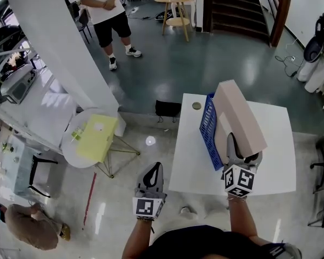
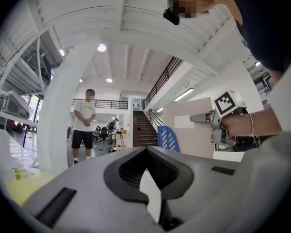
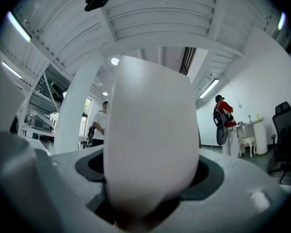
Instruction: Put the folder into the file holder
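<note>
While the right gripper (image 1: pixel 242 151) clamps the near end of the folder (image 1: pixel 238 115) – its jaws stand wide because the pale, thick spine fills the whole gap between them – the left gripper (image 1: pixel 153 171) hangs off the near-left corner of the worktop (image 1: pixel 270 144), its jaws shut on nothing. The folder is held up over the worktop, with its long axis running away from the person and its broad face leaning, top edge tipped toward the right. The blue file holder (image 1: pixel 207 129) stands on the worktop just beside it on the left, its perforated wall parallel to the folder's length. The folder's lower edge sits at or behind that wall; from these views I cannot tell whether it has already entered the slot.

So the move likely turns on one thing – the holder lies to the left of and below the held folder, and the two long axes already agree. My judgement is that the right hand needs to bring the folder upright and lower it, with no swing about the vertical. The right hand is the nearer by far; the left is well apart.
</note>
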{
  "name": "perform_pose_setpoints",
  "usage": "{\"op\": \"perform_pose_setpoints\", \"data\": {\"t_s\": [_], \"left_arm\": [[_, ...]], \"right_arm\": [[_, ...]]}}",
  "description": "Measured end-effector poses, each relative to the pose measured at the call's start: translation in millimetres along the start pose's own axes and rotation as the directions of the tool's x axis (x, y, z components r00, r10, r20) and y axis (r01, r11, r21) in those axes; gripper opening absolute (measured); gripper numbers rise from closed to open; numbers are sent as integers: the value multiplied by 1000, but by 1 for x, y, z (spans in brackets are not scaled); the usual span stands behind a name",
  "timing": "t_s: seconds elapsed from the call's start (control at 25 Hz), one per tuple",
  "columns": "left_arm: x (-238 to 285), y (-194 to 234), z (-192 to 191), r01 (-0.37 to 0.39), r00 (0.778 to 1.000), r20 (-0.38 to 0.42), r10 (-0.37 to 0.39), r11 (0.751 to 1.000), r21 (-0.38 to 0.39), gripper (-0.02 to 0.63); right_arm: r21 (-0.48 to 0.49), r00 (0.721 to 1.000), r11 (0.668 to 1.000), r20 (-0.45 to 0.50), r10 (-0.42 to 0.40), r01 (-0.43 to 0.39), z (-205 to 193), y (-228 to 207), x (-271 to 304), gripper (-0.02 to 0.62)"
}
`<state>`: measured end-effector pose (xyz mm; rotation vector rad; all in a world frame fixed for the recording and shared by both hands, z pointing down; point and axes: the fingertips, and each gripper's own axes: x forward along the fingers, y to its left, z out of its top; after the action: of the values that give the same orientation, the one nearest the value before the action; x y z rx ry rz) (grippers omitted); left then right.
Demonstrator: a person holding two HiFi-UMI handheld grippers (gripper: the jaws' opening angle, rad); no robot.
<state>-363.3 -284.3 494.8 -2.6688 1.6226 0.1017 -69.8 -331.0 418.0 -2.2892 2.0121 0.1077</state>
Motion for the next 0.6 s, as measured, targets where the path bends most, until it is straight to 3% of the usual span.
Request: {"op": "perform_pose_setpoints", "data": {"t_s": [0.6], "left_arm": [[-15, -7, 20, 8, 1000, 24, -7, 1000, -1, -3]], "right_arm": [[-33, 994, 999, -104, -11, 8, -68, 0, 18, 407]]}}
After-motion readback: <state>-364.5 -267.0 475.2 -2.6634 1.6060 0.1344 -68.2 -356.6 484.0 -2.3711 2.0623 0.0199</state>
